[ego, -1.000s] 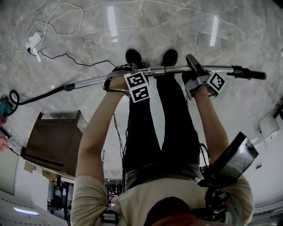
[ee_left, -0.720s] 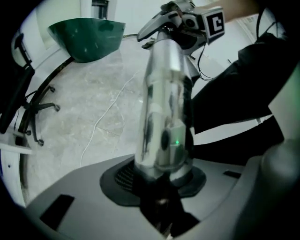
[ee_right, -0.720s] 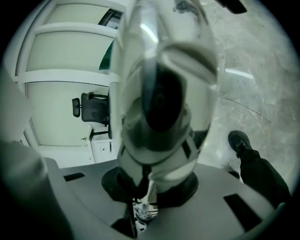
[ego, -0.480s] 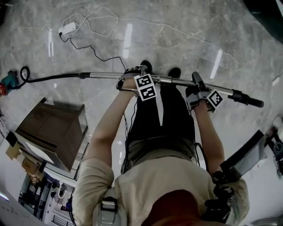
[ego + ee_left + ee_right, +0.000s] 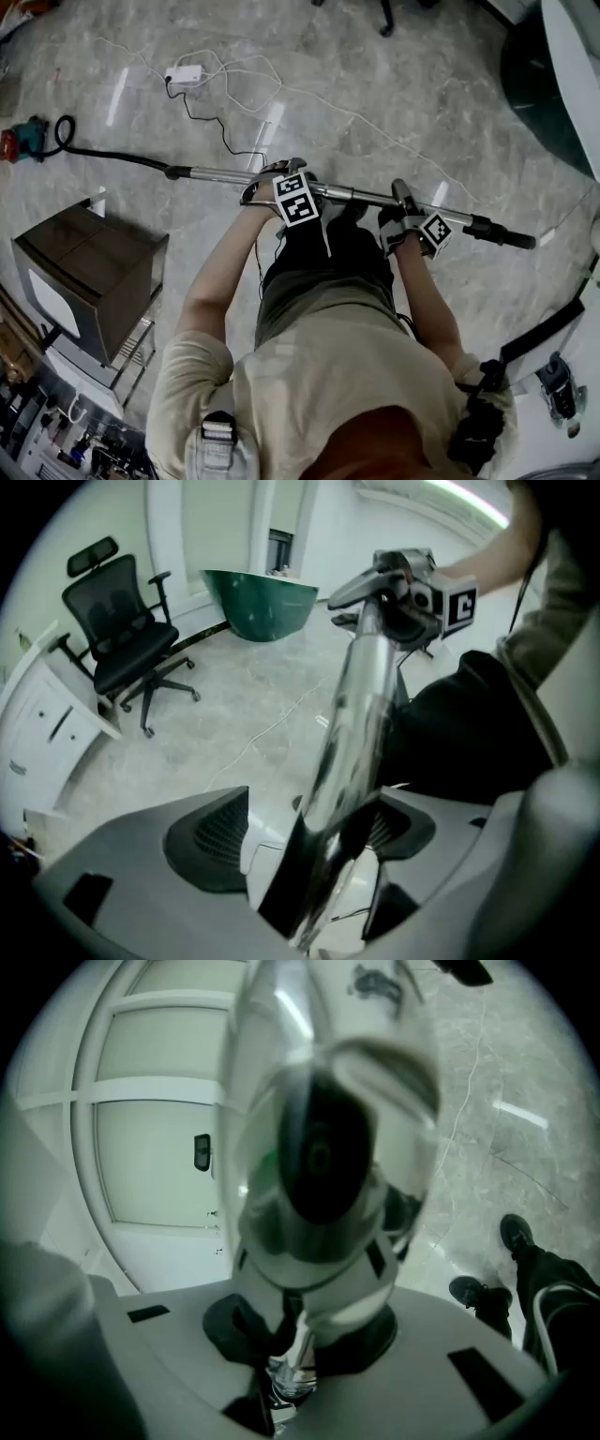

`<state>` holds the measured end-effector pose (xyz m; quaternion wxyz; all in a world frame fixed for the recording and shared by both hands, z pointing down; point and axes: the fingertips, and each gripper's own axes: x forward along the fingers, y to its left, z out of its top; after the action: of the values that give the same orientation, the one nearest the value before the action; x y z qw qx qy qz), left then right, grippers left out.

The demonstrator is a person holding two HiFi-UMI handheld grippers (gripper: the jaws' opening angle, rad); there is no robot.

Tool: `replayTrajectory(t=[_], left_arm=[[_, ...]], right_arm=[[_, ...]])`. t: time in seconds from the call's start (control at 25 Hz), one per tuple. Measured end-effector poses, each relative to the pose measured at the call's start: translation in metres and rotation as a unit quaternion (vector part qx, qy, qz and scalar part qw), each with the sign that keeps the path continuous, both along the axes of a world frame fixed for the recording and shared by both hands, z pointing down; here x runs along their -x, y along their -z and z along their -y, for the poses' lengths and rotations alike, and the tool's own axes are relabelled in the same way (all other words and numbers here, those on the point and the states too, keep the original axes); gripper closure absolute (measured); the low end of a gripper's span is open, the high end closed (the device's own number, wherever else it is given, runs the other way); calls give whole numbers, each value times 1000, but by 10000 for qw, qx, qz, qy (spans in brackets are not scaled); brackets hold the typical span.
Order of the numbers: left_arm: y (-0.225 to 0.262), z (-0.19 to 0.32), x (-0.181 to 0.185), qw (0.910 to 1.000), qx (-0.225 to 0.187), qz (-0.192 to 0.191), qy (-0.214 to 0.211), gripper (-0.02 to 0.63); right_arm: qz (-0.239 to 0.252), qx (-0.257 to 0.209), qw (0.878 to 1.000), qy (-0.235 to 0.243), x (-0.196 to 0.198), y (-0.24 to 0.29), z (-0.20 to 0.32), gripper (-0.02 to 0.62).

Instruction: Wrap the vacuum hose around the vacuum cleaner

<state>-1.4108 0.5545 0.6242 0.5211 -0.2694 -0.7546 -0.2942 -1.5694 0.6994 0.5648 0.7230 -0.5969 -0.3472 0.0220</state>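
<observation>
Wrapping not begun: hose [image 5: 112, 156] trails unwound across floor [image 5: 394, 103] to vacuum cleaner [image 5: 21, 145] (far left, head view). Wand [image 5: 361, 194] clamped in right hand-held gripper [image 5: 300, 1335]. Jaws of left hand-held gripper [image 5: 309, 832] have just been opening, wand loose between them.

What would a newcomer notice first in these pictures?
The long metal vacuum wand stands out, held level across the person's front. The right hand-held gripper is clamped on it, while the left hand-held gripper has just been opening its jaws, with the wand between them. Its black hose trails away to the left over the marble floor.
</observation>
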Motion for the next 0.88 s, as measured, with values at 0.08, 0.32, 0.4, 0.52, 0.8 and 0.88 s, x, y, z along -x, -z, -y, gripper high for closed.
replayTrajectory(t=[0.08,0.32,0.4,0.52,0.8,0.88], left_arm=[[21,6,-12,9992,-160,295,197,255],[73,-9,-50,9933,553,463,903,255],[82,-2,-58,9903,683,483,1108,255],[93,5,-72,9855,974,397,1330,255],[122,-18,-105,9699,1438,352,1934,255],[127,-25,-112,9653,1538,308,2089,255]], right_arm=[[109,64,9998,170,-16,12,0,520],[223,884,9927,787,-79,65,-23,520],[290,1089,9893,929,-94,78,-22,520],[281,1302,9856,1045,-115,99,-22,520],[153,1555,9794,1276,-146,132,-40,520],[105,1603,9779,1339,-156,138,-47,520]])
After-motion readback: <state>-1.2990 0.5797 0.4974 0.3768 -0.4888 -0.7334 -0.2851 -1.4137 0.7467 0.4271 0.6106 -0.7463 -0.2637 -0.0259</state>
